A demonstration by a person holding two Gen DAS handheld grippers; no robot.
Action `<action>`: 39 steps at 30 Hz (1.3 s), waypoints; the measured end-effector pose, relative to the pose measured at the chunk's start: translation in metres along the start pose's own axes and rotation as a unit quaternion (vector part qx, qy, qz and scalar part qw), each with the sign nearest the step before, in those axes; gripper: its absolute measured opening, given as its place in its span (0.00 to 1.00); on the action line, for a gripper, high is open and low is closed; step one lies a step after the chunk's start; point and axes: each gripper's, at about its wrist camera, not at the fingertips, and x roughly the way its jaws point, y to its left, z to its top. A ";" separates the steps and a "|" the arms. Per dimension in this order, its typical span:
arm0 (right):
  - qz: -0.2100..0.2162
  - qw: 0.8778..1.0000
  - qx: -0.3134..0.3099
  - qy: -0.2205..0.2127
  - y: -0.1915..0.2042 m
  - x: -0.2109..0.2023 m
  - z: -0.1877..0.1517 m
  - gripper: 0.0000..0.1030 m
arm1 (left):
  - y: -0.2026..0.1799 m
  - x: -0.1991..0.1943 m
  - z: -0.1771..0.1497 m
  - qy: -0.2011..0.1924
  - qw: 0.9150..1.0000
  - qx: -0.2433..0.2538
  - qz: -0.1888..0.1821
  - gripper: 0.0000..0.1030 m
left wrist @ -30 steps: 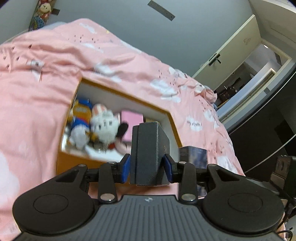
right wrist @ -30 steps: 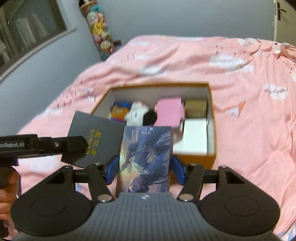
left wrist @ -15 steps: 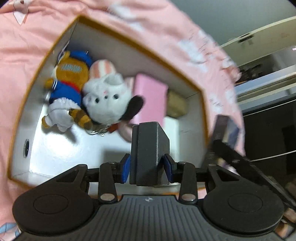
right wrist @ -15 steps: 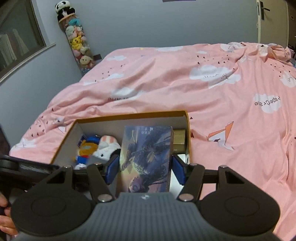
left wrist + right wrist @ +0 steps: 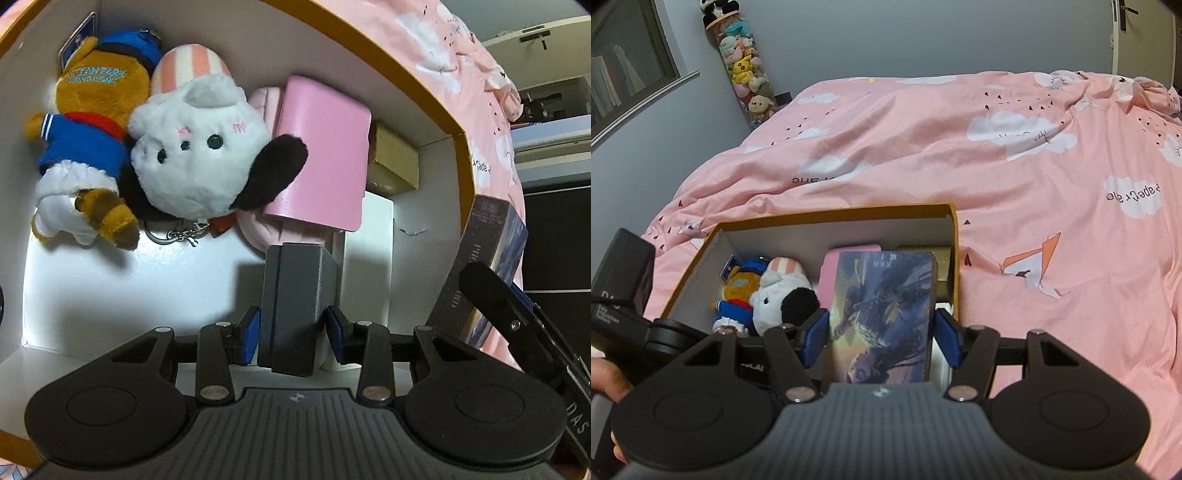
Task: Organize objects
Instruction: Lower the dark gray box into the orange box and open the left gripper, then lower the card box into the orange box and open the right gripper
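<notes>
A bed fills most of the room, covered by a rumpled pink duvet (image 5: 1015,155) printed with white clouds. Behind it is a plain grey wall (image 5: 905,33), and at the duvet's ten o'clock corner stands a tall clear tube of stacked plush toys (image 5: 744,70). A pale door (image 5: 1141,37) shows at two o'clock.

On the duvet sits an open cardboard box (image 5: 463,155) with a mustard-coloured rim and smooth white inner walls. Inside, at ten o'clock, a brown plush in a blue jacket (image 5: 86,122) lies against a fluffy white plush with black ears (image 5: 201,158), a metal key ring dangling below them. Beside these stands a smooth pink case (image 5: 321,155) with rounded corners, and a small tan box (image 5: 395,162) is tucked into the far corner.

The left gripper (image 5: 293,330) is inside the cardboard box, its blue pads clamped on a matte dark grey box (image 5: 297,299), a slim slab held on edge with its long axis running away from the camera, down toward the white floor.

The right gripper (image 5: 881,341) grips a glossy illustrated card box (image 5: 882,314) in blue and yellow, upright, its long axis pointing ahead, poised over the near right rim of the cardboard box.
</notes>
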 end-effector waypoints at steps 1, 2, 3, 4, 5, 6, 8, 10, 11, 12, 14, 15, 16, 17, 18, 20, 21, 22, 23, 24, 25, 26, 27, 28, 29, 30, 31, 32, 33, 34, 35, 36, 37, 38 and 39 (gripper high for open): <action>0.000 1.000 -0.001 0.000 0.000 0.000 -0.001 0.61 | -0.001 0.000 0.001 0.002 1.000 0.006 0.004 0.44; 0.001 1.000 -0.002 0.000 -0.001 -0.001 -0.001 0.61 | -0.003 0.000 0.002 0.003 1.000 0.015 0.017 0.45; 0.001 1.000 -0.004 0.000 -0.001 -0.001 -0.001 0.61 | -0.006 0.000 0.002 0.002 0.999 0.029 0.037 0.50; 0.001 1.000 -0.005 0.000 0.000 -0.003 -0.002 0.61 | -0.009 -0.001 0.002 0.001 0.997 0.048 0.059 0.59; 0.001 1.000 -0.007 -0.001 0.000 -0.003 -0.002 0.61 | -0.011 -0.002 0.001 -0.002 0.995 0.064 0.074 0.62; 0.000 1.000 -0.009 -0.001 0.000 -0.002 -0.002 0.61 | -0.013 -0.003 0.001 -0.006 0.993 0.078 0.085 0.64; -0.003 1.000 -0.015 -0.003 0.002 -0.002 -0.003 0.61 | -0.014 -0.007 0.000 -0.009 0.991 0.094 0.093 0.64; -0.008 1.000 -0.019 -0.003 0.003 0.000 -0.003 0.61 | -0.011 -0.010 0.001 -0.009 0.991 0.096 0.089 0.58; -0.008 1.000 -0.020 -0.003 0.003 0.001 -0.003 0.61 | -0.009 -0.010 0.002 -0.006 0.992 0.094 0.089 0.53; -0.008 1.000 -0.020 -0.002 0.003 0.001 -0.003 0.61 | -0.008 -0.009 0.003 -0.002 0.992 0.092 0.086 0.41; -0.007 1.000 -0.020 0.000 0.004 0.001 -0.003 0.61 | -0.004 -0.005 0.005 0.009 0.994 0.080 0.073 0.29; -0.007 1.000 -0.020 0.000 0.004 0.002 -0.003 0.61 | -0.002 -0.003 0.005 0.012 0.995 0.073 0.061 0.25; -0.008 1.000 -0.021 0.000 0.004 0.002 -0.003 0.61 | -0.001 -0.002 0.005 0.012 0.996 0.070 0.053 0.20; -0.008 1.000 -0.021 0.000 0.004 0.002 -0.003 0.61 | -0.001 0.000 0.005 0.013 0.996 0.068 0.047 0.18; -0.009 1.000 -0.022 0.001 0.004 0.002 -0.003 0.61 | -0.002 0.003 0.005 0.015 0.997 0.065 0.043 0.17; -0.010 1.000 -0.022 0.003 0.004 0.003 -0.003 0.61 | -0.004 0.006 0.004 0.014 0.997 0.065 0.044 0.16; -0.012 1.000 -0.023 0.004 0.004 0.003 -0.004 0.61 | -0.005 0.006 0.003 0.013 0.997 0.066 0.046 0.16; -0.012 1.000 -0.023 0.004 0.003 0.003 -0.004 0.61 | -0.006 0.006 0.003 0.013 0.996 0.069 0.047 0.16; -0.012 1.000 -0.024 0.005 0.003 0.003 -0.004 0.61 | -0.006 0.005 0.003 0.013 0.996 0.071 0.048 0.16; -0.010 1.000 -0.024 0.007 0.003 0.004 -0.004 0.61 | -0.006 0.004 0.002 0.013 0.996 0.072 0.047 0.16; -0.009 1.000 -0.024 0.009 0.003 0.005 -0.004 0.61 | -0.005 0.003 0.002 0.013 0.996 0.076 0.046 0.16; -0.005 1.000 -0.022 0.012 0.003 0.005 -0.005 0.61 | -0.005 0.001 0.003 0.013 0.996 0.077 0.041 0.17; -0.001 1.000 -0.019 0.015 0.003 0.006 -0.005 0.61 | -0.003 -0.004 0.003 0.008 0.996 0.078 0.033 0.17; 0.007 1.000 -0.014 0.020 0.003 0.007 -0.005 0.61 | -0.004 -0.011 0.003 -0.001 0.996 0.084 0.031 0.17; 0.016 1.000 -0.008 0.025 0.004 0.008 -0.005 0.61 | -0.005 -0.020 0.003 -0.016 0.995 0.093 0.029 0.17; 0.027 0.999 -0.002 0.031 0.004 0.009 -0.005 0.61 | -0.005 -0.032 0.002 -0.037 0.994 0.103 0.026 0.17; 0.041 0.998 0.006 0.040 0.005 0.011 -0.004 0.61 | -0.005 -0.045 0.001 -0.056 0.992 0.112 0.028 0.17; 0.054 0.997 0.013 0.048 0.006 0.013 -0.004 0.61 | -0.006 -0.056 -0.001 -0.076 0.989 0.123 0.031 0.17; 0.066 0.996 0.021 0.059 0.008 0.016 -0.004 0.61 | -0.005 -0.069 -0.002 -0.097 0.985 0.135 0.037 0.17; 0.081 0.994 0.031 0.073 0.011 0.021 -0.004 0.61 | -0.004 -0.080 -0.004 -0.116 0.982 0.145 0.046 0.17; 0.094 0.991 0.038 0.087 0.014 0.026 -0.004 0.61 | -0.003 -0.089 -0.004 -0.128 0.979 0.149 0.053 0.17; 0.105 0.988 0.046 0.102 0.017 0.032 -0.003 0.61 | 0.000 -0.097 -0.004 -0.138 0.977 0.151 0.060 0.17; 0.117 0.984 0.056 0.121 0.022 0.039 -0.003 0.61 | 0.002 -0.102 -0.005 -0.147 0.975 0.152 0.066 0.17; 0.126 0.981 0.064 0.135 0.026 0.045 -0.003 0.61 | 0.004 -0.105 -0.003 -0.153 0.974 0.151 0.070 0.17; 0.132 0.978 0.068 0.148 0.031 0.051 -0.004 0.61 | 0.007 -0.107 -0.003 -0.156 0.974 0.147 0.072 0.17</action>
